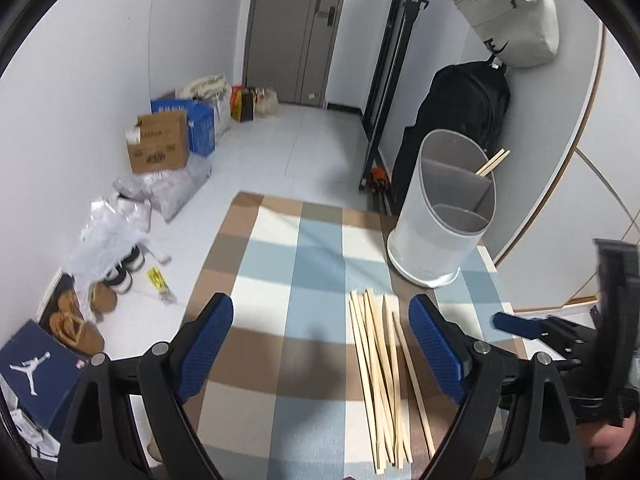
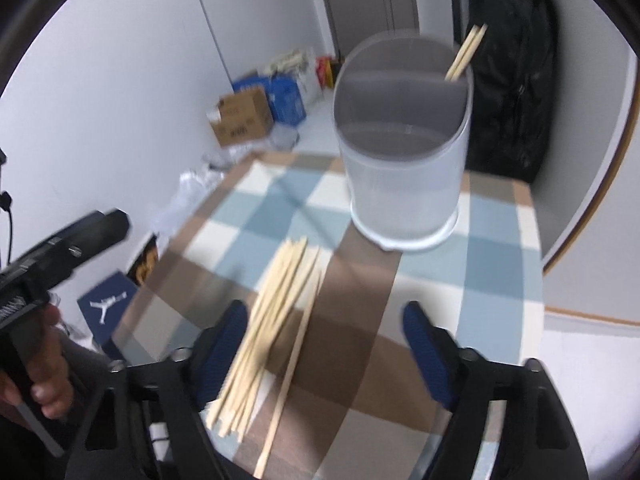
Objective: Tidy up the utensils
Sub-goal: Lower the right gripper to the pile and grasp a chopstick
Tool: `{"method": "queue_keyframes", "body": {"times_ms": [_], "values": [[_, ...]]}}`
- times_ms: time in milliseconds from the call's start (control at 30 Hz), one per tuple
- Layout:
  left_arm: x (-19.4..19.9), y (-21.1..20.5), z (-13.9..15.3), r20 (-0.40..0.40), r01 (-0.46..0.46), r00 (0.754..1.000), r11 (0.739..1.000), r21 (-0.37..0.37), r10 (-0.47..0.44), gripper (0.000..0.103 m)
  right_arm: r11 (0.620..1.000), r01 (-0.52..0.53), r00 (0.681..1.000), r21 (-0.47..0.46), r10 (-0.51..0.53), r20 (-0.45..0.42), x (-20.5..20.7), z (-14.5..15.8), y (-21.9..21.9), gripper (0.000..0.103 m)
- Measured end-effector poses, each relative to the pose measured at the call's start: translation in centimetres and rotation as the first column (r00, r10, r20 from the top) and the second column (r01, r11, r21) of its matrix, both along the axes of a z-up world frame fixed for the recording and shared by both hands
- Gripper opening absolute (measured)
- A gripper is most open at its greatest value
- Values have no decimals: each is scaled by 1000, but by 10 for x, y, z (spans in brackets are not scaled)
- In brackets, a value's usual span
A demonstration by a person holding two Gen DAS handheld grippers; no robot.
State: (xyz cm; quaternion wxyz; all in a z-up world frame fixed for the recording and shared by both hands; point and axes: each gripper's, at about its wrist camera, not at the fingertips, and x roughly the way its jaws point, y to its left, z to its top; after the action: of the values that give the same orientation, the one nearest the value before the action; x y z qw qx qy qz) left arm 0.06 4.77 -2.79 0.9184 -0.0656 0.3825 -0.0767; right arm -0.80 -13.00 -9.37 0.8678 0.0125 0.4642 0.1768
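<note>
Several pale wooden chopsticks (image 1: 380,376) lie in a loose bundle on the checked tablecloth (image 1: 304,264). Behind them stands a translucent divided utensil holder (image 1: 444,216) with two chopsticks (image 1: 494,162) leaning in its back compartment. My left gripper (image 1: 320,340) hovers open above the cloth; the bundle lies just inside its right finger. In the right wrist view the bundle (image 2: 272,320) lies inside the left finger of my right gripper (image 2: 324,340), one chopstick (image 2: 292,364) lying apart. Its jaws are open, nothing gripped. The holder (image 2: 404,140) stands ahead. The right gripper (image 1: 516,322) shows in the left wrist view.
The table (image 2: 532,240) ends close to a curved wall panel on the right. A black backpack (image 1: 460,120) and a grey bag (image 1: 516,16) hang behind the holder. Boxes (image 1: 160,144), plastic bags and shoes (image 1: 80,320) crowd the floor on the left. A hand (image 2: 44,372) holds the left gripper's handle.
</note>
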Motion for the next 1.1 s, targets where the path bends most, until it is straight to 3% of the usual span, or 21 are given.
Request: {"method": "queue_keyframes", "body": {"times_ms": [300, 367, 467, 700, 833, 1100], "values": [[6, 16, -4, -47, -37, 998, 999, -16, 36, 87, 994, -70, 993, -84, 61, -105, 33, -30, 29, 49], [7, 19, -4, -54, -45, 998, 999, -18, 44, 87, 988, -91, 988, -123, 74, -135, 41, -42, 38, 38], [9, 25, -5, -62, -55, 997, 998, -23, 54, 87, 982, -92, 982, -166, 61, -178, 52, -57, 45, 30], [14, 33, -8, -82, -78, 994, 997, -15, 76, 87, 967, -93, 988, -238, 60, -141, 58, -57, 56, 24], [17, 37, -12, -100, -87, 991, 996, -10, 86, 87, 966, -86, 990, -245, 56, -129, 61, -56, 59, 6], [21, 40, -20, -131, -84, 988, 996, -14, 81, 87, 985, -26, 997, -173, 13, -75, 57, -38, 43, 3]]}}
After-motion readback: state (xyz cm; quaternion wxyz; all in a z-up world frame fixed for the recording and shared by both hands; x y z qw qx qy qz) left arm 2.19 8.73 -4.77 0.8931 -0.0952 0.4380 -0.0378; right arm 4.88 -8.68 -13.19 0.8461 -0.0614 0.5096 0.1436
